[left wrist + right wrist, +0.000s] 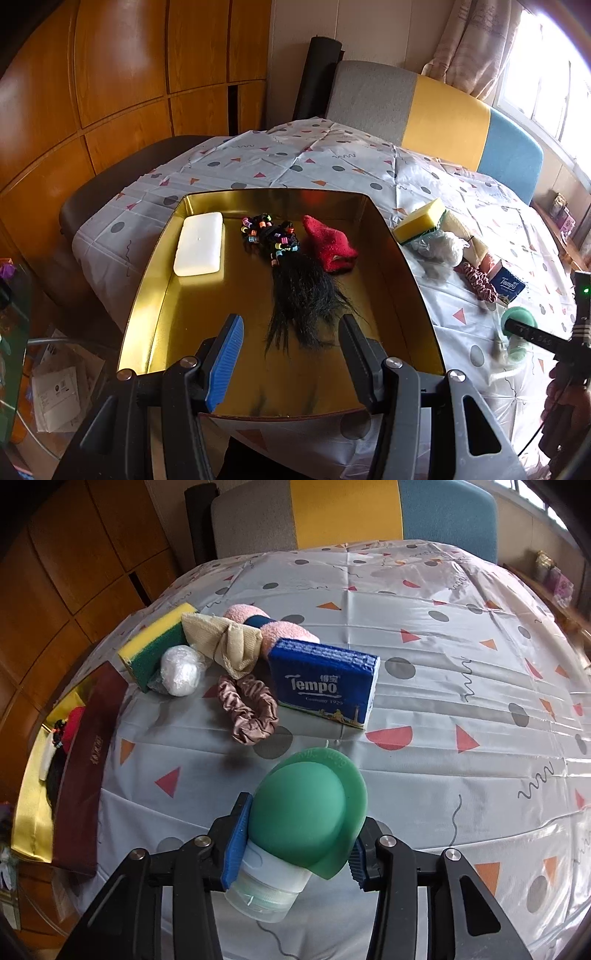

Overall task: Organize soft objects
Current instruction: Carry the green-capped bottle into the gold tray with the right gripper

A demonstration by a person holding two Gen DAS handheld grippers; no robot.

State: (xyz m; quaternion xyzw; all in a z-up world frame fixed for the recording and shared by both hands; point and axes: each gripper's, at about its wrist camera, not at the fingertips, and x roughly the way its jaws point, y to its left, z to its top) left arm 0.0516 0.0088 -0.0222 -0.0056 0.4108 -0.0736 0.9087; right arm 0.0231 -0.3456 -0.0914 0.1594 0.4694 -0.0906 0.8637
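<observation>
Between the fingers of your right gripper [293,843] the green silicone bottle [308,812] is sitting clamped, cap toward you, while the gold tin [31,794] is lying out at nine o'clock, under your left gripper [291,354], whose fingers are gaping empty.

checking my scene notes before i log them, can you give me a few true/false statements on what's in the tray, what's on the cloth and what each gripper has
1. The right gripper is closed on the green silicone bottle. True.
2. The left gripper holds the red sock. False: its jaws are open and empty above the gold tray, and the sock lies in the tray.
3. The white foam block lies in the tray. True.
4. The Tempo tissue pack is inside the tray. False: it lies on the patterned tablecloth.
5. The pink scrunchie lies on the tablecloth beside the tissue pack. True.
</observation>
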